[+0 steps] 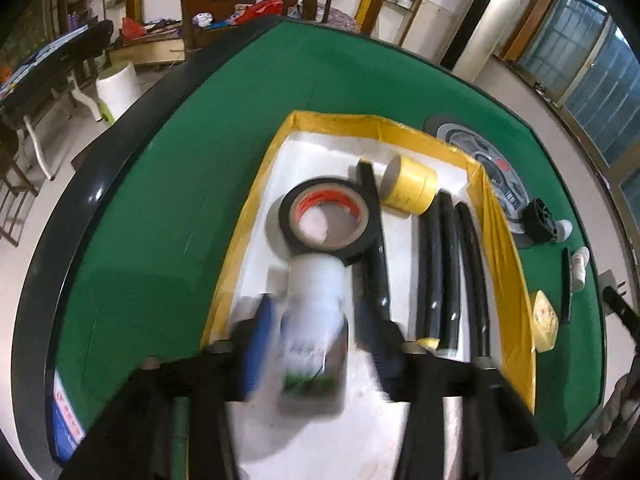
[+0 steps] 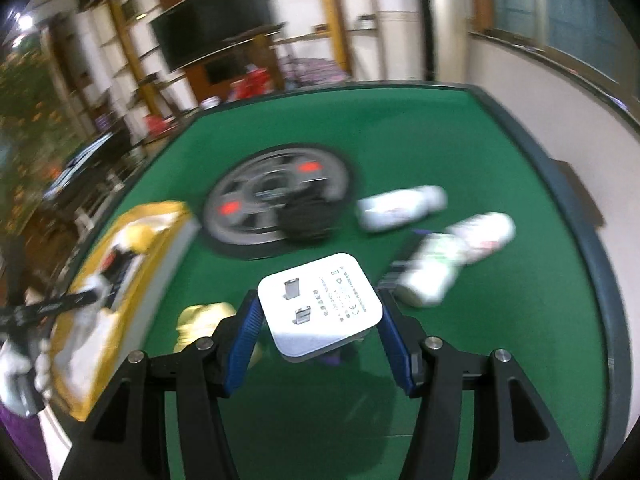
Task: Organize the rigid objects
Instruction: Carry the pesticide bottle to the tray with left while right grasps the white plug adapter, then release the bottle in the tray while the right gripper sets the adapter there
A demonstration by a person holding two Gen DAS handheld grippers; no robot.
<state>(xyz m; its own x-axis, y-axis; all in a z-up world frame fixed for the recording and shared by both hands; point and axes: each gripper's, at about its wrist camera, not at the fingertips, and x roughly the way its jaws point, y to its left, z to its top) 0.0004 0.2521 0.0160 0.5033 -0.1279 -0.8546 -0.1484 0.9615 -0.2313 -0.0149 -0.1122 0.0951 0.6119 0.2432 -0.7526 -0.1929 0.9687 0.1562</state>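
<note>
In the left wrist view, a yellow-walled box [image 1: 500, 216] with a white floor holds a black tape roll [image 1: 324, 220], a yellow tape roll [image 1: 408, 184] and several black tubes [image 1: 444, 264]. A blurred white bottle [image 1: 316, 320] stands between the fingers of my left gripper [image 1: 314, 308] over the box's near end; a narrow gap shows on each side, so the jaws stand open. In the right wrist view, my right gripper [image 2: 317, 296] is shut on a white plug adapter [image 2: 320, 304], prongs up, above the green table [image 2: 400, 128].
On the green felt right of the box lie a grey wheel-like disc [image 2: 276, 204], a black part [image 2: 308, 220], three white bottles [image 2: 400, 206] and a yellow lump [image 2: 200, 320]. A white-gloved hand [image 2: 16, 364] shows at the left edge. The table has a dark raised rim [image 2: 560, 184].
</note>
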